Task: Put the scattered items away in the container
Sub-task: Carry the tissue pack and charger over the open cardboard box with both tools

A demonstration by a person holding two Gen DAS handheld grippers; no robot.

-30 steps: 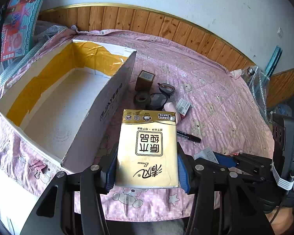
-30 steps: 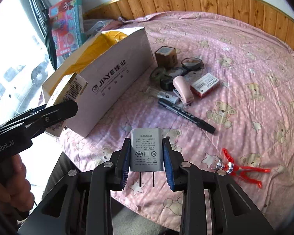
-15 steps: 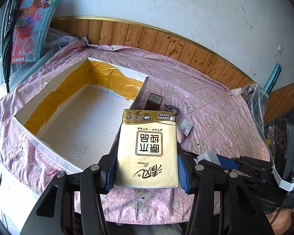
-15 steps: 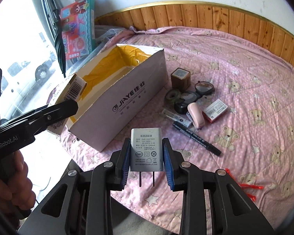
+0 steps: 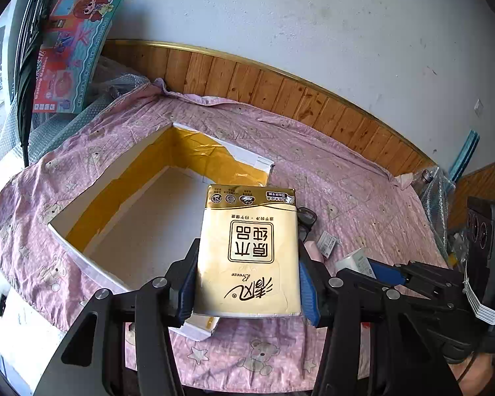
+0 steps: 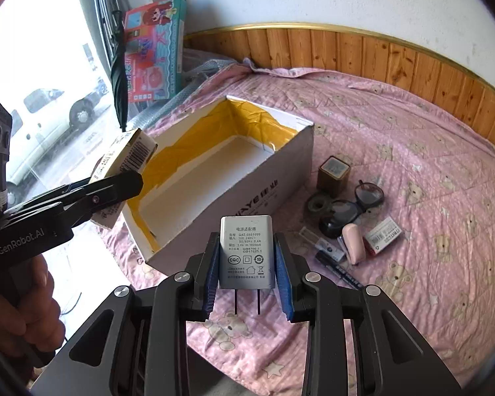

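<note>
My left gripper (image 5: 247, 280) is shut on a gold tissue pack (image 5: 247, 250), held above the near right corner of the open white cardboard box (image 5: 82, 264) with yellow tape inside. From the right wrist view the same tissue pack (image 6: 125, 161) hangs over the box's left rim (image 6: 132, 217). My right gripper (image 6: 247, 264) is shut on a grey power adapter (image 6: 246, 252), prongs toward me, in front of the box's near wall (image 6: 264, 198). The box interior looks empty.
Right of the box lie a small brown cube box (image 6: 334, 175), tape roll (image 6: 317, 205), glasses (image 6: 368, 194), pink stapler (image 6: 353, 242), small card box (image 6: 382, 234) and black marker (image 6: 338, 269) on the pink bedsheet (image 6: 429, 165). A toy box (image 6: 155, 49) and umbrella (image 6: 118, 72) stand at left.
Both grippers have risen and drawn back from the bed, and the left one has shifted left so the tissue pack now hangs over the box. Both grips are unchanged.
</note>
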